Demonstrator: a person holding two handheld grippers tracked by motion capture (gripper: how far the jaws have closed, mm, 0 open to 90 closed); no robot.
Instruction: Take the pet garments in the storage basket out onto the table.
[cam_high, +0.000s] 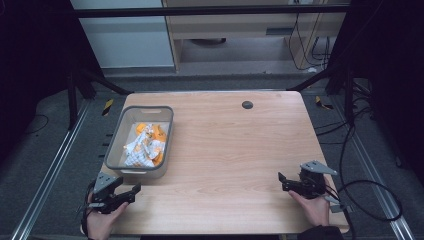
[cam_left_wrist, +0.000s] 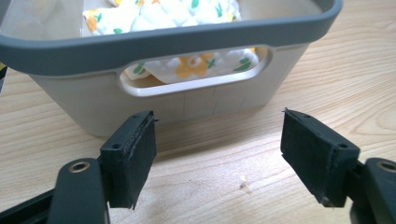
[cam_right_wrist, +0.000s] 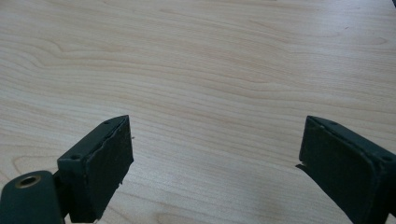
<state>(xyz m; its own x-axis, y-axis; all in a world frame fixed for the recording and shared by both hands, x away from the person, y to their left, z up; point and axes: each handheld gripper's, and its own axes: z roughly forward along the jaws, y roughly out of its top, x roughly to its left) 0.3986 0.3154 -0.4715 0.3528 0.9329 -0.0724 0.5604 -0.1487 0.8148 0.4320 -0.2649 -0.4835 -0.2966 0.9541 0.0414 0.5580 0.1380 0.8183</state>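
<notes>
Grey plastic, the basket (cam_high: 120, 131) sits at the table's (cam_high: 240, 150) left edge with flowered cloth (cam_high: 145, 145) bunched inside. I hold my left gripper (cam_left_wrist: 217, 154) just before its near wall, jaws spread wide and empty; my right gripper (cam_right_wrist: 215, 163) gapes over bare wood. The basket looks stiff and light; I'd pinch the handle slot (cam_left_wrist: 194, 77). The cloth is soft.

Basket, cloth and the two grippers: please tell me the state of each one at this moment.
Basket: upright on the table, open top, near the left edge.
Cloth: crumpled inside the basket, white and orange, with a flower print visible through the handle slot.
Left gripper: open, empty, apart from the basket.
Right gripper: open, empty, over bare wood.
</notes>
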